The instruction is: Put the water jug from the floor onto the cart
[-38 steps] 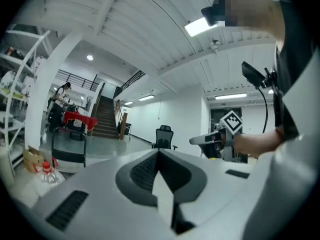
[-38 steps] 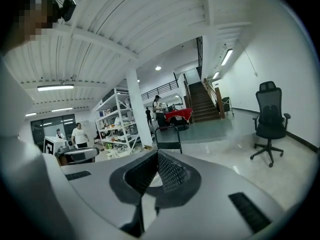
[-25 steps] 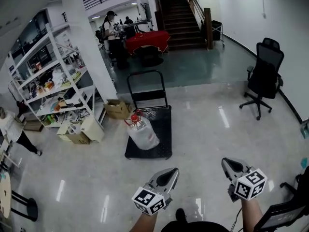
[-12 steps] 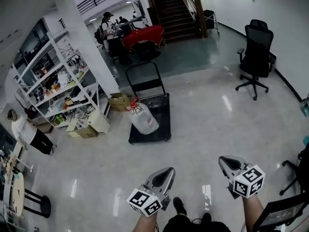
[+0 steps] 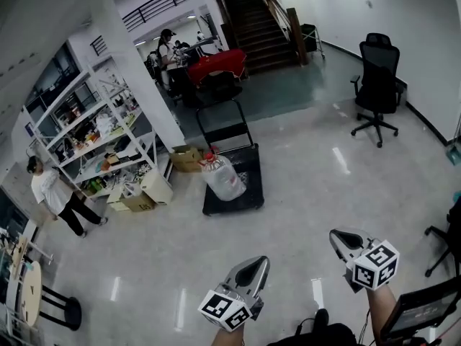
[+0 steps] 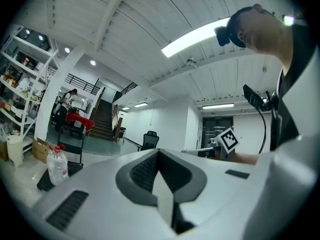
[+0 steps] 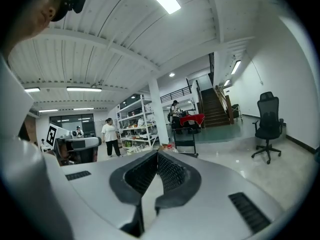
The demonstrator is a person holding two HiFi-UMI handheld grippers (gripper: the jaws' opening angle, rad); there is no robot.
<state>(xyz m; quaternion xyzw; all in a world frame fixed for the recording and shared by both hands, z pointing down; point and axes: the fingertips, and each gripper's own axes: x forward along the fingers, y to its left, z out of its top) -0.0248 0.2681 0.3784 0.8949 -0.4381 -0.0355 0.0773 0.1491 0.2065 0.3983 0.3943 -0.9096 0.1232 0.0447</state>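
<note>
The clear water jug [image 5: 222, 177] with a red cap stands upright on the black deck of the platform cart [image 5: 250, 195], well ahead of me on the glossy floor. Both grippers are low in the head view, far from the cart. My left gripper [image 5: 260, 263] is shut with nothing between its pads. My right gripper [image 5: 337, 236] is likewise shut and empty. The left gripper view shows its closed jaws [image 6: 159, 151] and the jug [image 6: 57, 165] small at the far left. In the right gripper view the closed jaws [image 7: 157, 154] point toward the cart [image 7: 186, 143].
A white shelf rack [image 5: 94, 132] with cardboard boxes [image 5: 186, 157] stands left of the cart beside a white column. A person in white [image 5: 56, 197] walks at the left. A black office chair [image 5: 378, 85] stands at the right; a red-covered table [image 5: 216, 63] and a staircase [image 5: 252, 16] lie behind.
Both grippers have drawn back from the cart, which now looks smaller and farther off. The jug stays on the deck. The person in white has walked further into view at the left.
</note>
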